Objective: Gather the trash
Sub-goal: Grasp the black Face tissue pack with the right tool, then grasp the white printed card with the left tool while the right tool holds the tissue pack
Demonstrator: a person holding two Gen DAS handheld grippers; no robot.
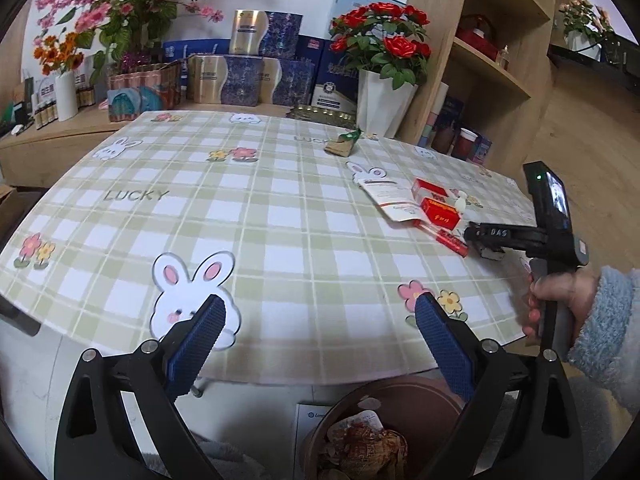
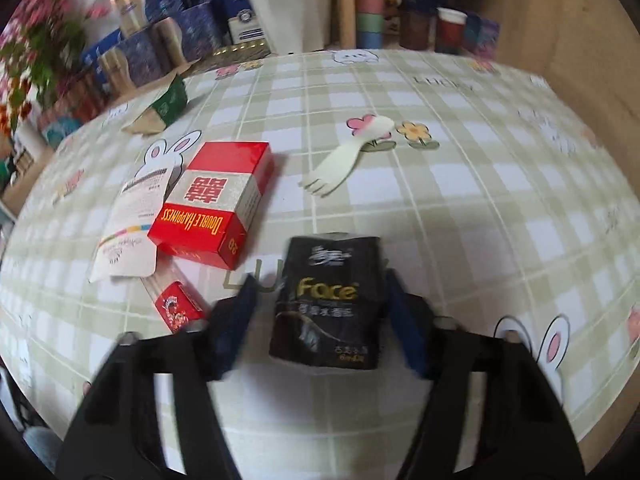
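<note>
Black tissue pack (image 2: 326, 300): on tabletop near edge, between right gripper (image 2: 320, 320) pads, gap at left.
Left gripper (image 1: 320, 344): wide open, empty.
Tabletop (image 1: 280, 216): green checked cloth, bunnies.
Room: flowers (image 1: 380, 36), wooden shelf (image 1: 480, 60).
</note>
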